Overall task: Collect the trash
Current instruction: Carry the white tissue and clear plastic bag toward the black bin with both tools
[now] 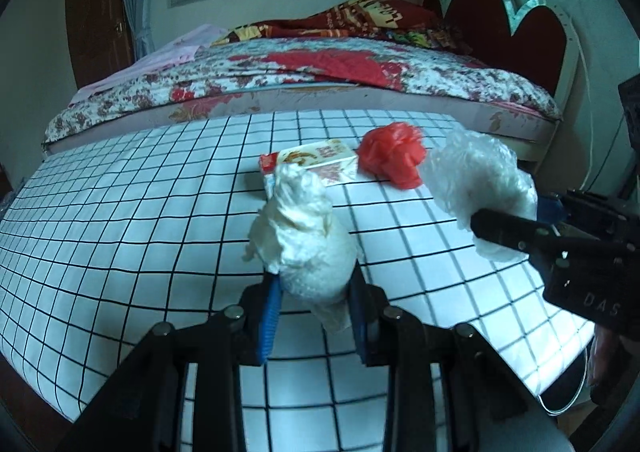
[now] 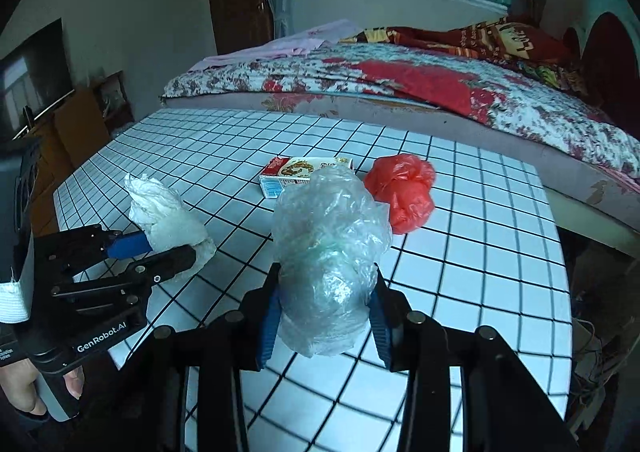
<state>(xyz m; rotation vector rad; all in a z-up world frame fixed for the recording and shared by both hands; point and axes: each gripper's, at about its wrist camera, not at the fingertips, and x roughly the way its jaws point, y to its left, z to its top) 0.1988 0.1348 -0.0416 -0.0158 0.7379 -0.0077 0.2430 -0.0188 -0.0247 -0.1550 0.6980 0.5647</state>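
My left gripper is shut on a crumpled white tissue wad, held above the checked table; the same wad and gripper show at the left of the right wrist view. My right gripper is shut on a crumpled clear plastic bag, also lifted off the table; in the left wrist view the bag and gripper sit at the right. On the table behind lie a crumpled red plastic bag and a small flat carton.
The table has a white cloth with a black grid. A bed with a floral cover runs along its far side, its red headboard at the right. A person's hand holds the left gripper. Cables lie off the table's right edge.
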